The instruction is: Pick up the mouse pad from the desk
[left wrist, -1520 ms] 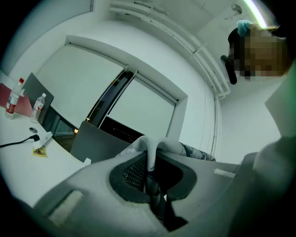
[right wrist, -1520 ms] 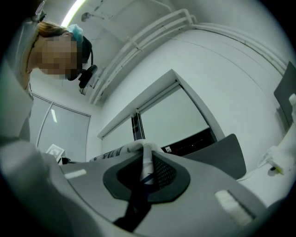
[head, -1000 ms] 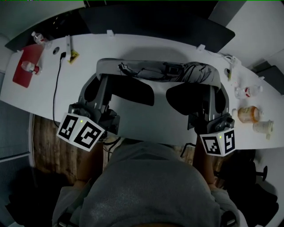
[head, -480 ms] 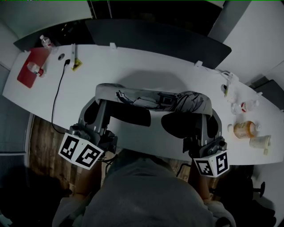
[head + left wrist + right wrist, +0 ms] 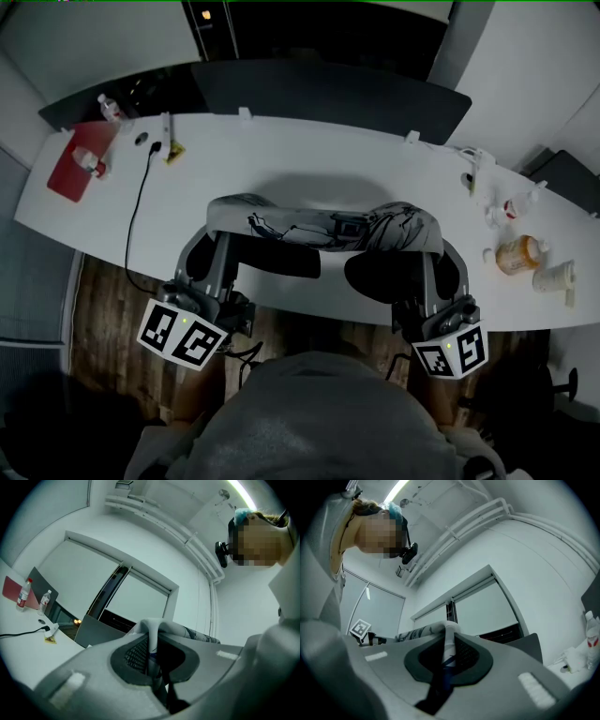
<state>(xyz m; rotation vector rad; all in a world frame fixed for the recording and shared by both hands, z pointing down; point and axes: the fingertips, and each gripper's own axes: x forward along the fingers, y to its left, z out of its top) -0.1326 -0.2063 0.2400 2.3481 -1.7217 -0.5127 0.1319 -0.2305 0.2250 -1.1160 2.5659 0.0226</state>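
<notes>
The white desk [image 5: 309, 155] curves across the room, and the mouse pad [image 5: 319, 225] is off it, held up over the middle of the desk's near edge. It is stretched sideways between the two grippers and casts a soft shadow on the desk top just behind it. The left gripper [image 5: 221, 236] has its jaws clamped tight on the pad's left end. Looking along them, I see the pale edge of the pad pinched in the narrow slit between the dark pads and folding over their tips. The right gripper [image 5: 429, 246] grips the pad's right end the same way, jaws closed on the thin edge. Both marker cubes sit low, off the desk's near edge and close to the person's grey-clad shoulders [image 5: 309, 412]. At the desk's far left end lies a flat red folder [image 5: 67, 173], with a black cable [image 5: 137, 211] trailing from near it toward the near edge. At the desk's right end stand an orange bottle [image 5: 515, 255] and a white tub [image 5: 553, 276]. A dark panel [image 5: 328, 94] runs along the desk's far side.
</notes>
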